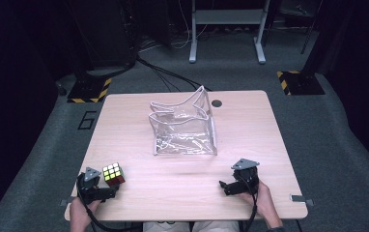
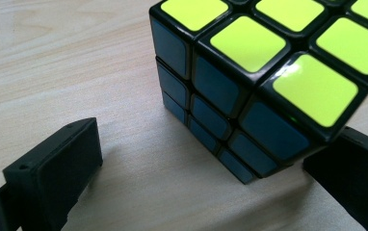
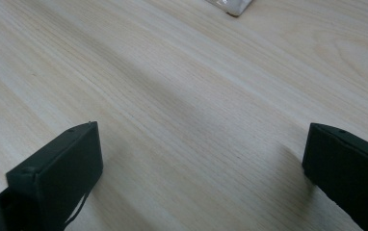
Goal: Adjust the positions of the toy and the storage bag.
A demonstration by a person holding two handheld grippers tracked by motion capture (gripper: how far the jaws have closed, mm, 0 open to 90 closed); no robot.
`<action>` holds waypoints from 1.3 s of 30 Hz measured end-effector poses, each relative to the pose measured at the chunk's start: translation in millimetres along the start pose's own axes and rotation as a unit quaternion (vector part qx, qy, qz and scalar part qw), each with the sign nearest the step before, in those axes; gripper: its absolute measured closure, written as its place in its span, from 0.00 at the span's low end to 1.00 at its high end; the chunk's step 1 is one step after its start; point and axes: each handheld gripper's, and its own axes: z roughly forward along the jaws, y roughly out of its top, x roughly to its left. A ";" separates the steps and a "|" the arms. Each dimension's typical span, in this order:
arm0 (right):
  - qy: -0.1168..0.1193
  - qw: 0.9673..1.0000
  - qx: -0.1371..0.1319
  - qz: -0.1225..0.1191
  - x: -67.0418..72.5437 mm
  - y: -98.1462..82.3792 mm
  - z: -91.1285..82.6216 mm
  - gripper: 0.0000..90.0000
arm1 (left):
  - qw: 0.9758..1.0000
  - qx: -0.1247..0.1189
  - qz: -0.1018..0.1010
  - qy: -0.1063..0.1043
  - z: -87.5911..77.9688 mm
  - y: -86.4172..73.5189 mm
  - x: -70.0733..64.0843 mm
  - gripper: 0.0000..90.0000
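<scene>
A Rubik's cube (image 1: 113, 174) sits on the wooden table (image 1: 250, 125) near the front left corner. Close up, the cube (image 2: 249, 82) has a yellow top and blue sides. My left gripper (image 1: 108, 188) rests right behind it, open; in the left gripper view (image 2: 206, 159) the cube's near corner reaches between the jaws, close to the right one, and the pads are not pressing it. My right gripper (image 1: 227, 185) lies open at the front right, and the right gripper view (image 3: 201, 159) has bare wood between its jaws. A clear plastic bag (image 1: 185, 130) stands open at the table's middle.
One corner of the clear bag (image 3: 232, 6) shows at the top of the right gripper view. A round cable hole (image 1: 216, 103) is at the table's far edge. Cables and a metal stand (image 1: 226, 29) are on the floor beyond.
</scene>
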 end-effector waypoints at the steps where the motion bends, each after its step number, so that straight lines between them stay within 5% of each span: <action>1: -0.001 1.000 0.000 -0.002 -1.7 -0.9 -0.8 0.00 | 1.000 0.000 0.000 0.001 -0.1 -0.1 -0.1 0.00; 17: -0.009 1.000 -0.001 0.012 -0.9 1.4 1.4 0.00 | 1.000 -0.002 -0.014 -0.002 -3.1 -2.1 -1.3 0.00; 26: -0.010 1.000 -0.002 0.009 -1.9 0.8 0.8 0.01 | 0.999 -0.034 -0.027 -0.028 -9.2 -2.4 -7.4 0.00; 39: -0.011 1.000 -0.002 0.011 -1.8 0.8 0.7 0.01 | 0.998 -0.057 -0.022 -0.020 -10.1 9.7 -20.9 0.00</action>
